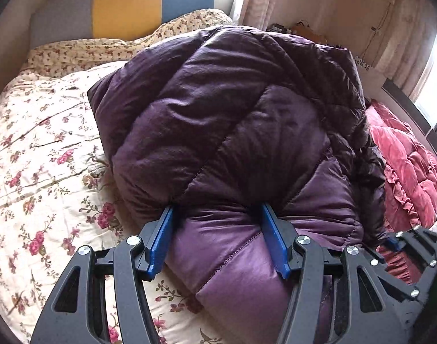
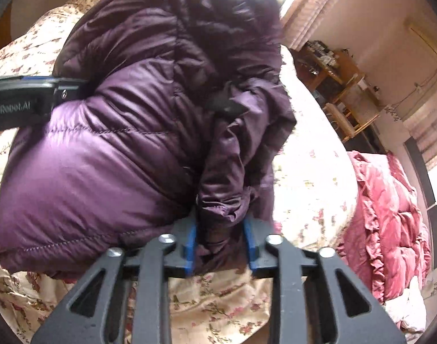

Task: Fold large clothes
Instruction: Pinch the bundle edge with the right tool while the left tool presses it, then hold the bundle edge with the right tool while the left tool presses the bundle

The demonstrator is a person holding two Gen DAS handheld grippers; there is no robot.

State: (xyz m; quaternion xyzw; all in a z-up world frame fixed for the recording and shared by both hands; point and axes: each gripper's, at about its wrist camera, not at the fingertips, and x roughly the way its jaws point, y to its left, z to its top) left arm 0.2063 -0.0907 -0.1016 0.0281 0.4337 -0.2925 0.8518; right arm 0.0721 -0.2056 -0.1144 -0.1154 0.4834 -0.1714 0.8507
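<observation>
1. Purple puffer jacket (image 1: 235,132) lies bundled in a thick folded heap on the floral bedspread (image 1: 38,154), middle of the bed.
2. Left tongs (image 1: 218,238): blue fingers (image 1: 161,240) spread wide, near edge of the jacket bulging between them, both pads pressing into the fabric. Clamped on a fat fold of the jacket.
3. Right tongs (image 2: 220,246): fingers (image 2: 190,243) set closer together, pinching a crumpled, darker fold of the jacket (image 2: 127,132) at its near right corner.
4. Right view: left tongs (image 2: 32,100) come in from the left side of the jacket, tip buried against the quilted fabric.
5. Left view: right tongs (image 1: 413,252) visible just right of the jacket, low corner, tips hidden by fabric.
6. Pink ruffled quilt (image 2: 390,218) lies right of the jacket, apart from it, at the bed edge.
7. Headboard with grey, yellow and blue panels (image 1: 124,8) beyond the jacket; floral pillow (image 1: 109,46) between it and the jacket.
8. Wooden shelf unit (image 2: 341,91) stands far right behind the jacket, by the curtains (image 2: 310,5).
</observation>
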